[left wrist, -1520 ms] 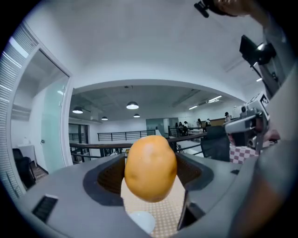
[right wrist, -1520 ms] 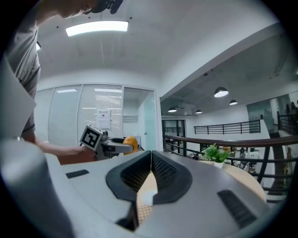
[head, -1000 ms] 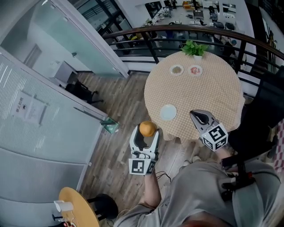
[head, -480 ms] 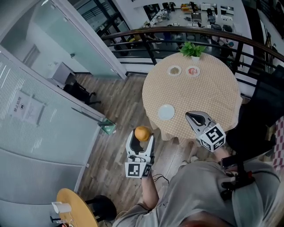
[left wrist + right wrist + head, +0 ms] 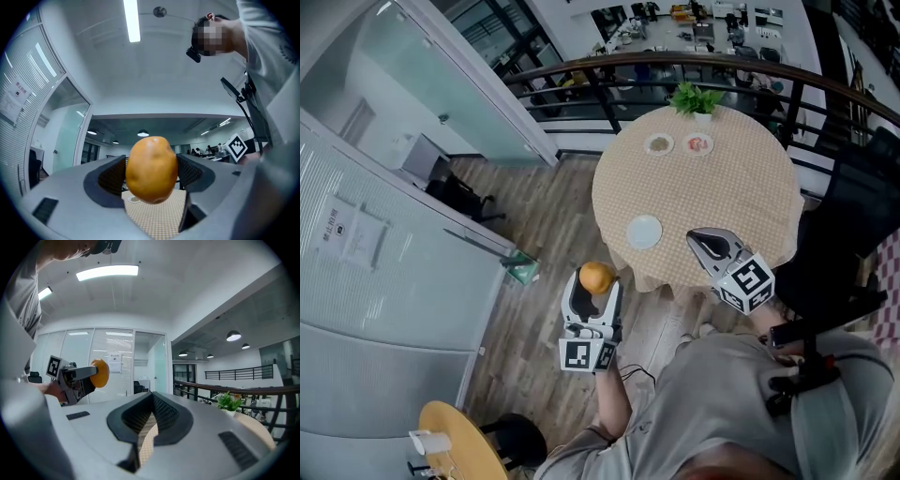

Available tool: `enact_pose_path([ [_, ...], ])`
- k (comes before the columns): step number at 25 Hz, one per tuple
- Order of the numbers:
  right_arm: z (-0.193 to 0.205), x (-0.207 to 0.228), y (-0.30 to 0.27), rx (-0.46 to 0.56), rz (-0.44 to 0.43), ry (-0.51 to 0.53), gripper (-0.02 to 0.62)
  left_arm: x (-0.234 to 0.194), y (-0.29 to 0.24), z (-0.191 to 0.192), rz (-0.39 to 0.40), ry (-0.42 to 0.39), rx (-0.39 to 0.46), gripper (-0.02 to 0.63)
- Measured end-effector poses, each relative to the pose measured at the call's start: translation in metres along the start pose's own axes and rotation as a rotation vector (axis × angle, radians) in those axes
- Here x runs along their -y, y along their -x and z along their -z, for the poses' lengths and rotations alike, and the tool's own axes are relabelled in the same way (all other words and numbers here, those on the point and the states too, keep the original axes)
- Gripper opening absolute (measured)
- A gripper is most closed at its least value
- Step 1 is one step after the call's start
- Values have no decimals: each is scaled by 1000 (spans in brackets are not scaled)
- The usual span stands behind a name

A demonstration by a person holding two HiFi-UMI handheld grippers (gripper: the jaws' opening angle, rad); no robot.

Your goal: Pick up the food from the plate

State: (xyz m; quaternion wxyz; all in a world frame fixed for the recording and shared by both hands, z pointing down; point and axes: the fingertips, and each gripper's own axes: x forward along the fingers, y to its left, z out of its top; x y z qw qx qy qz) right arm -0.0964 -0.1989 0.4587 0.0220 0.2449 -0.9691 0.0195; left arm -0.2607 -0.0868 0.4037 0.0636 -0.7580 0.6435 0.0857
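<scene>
An orange-yellow rounded piece of food [image 5: 596, 277] is clamped between the jaws of my left gripper [image 5: 596, 284], held in the air off the near left edge of the round table [image 5: 741, 187]. In the left gripper view the food [image 5: 151, 168] fills the gap between both pads. The pale round plate [image 5: 644, 231] lies bare on the checked cloth near that edge. My right gripper [image 5: 710, 246] hovers over the table's near edge, right of the plate, jaws together with nothing in them. The right gripper view also shows the food [image 5: 100, 373].
Two small dishes [image 5: 659, 143] [image 5: 698, 143] and a potted plant [image 5: 695, 97] sit at the table's far side, by a dark railing [image 5: 581, 75]. A glass partition runs along the left. A small wooden table [image 5: 459, 439] stands at bottom left, and a black chair [image 5: 853, 234] at the right.
My left gripper, still holding the food, has drawn slightly back from the table edge toward me. The right gripper has hardly moved.
</scene>
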Motion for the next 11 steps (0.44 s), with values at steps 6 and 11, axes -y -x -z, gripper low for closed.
enact_pose_path([
  [6, 2, -2, 1, -10, -6, -5, 15, -2, 4, 5, 7, 69, 13, 350],
  [11, 1, -5, -2, -7, -9, -3, 15, 3, 0, -13, 35, 114, 80, 350],
])
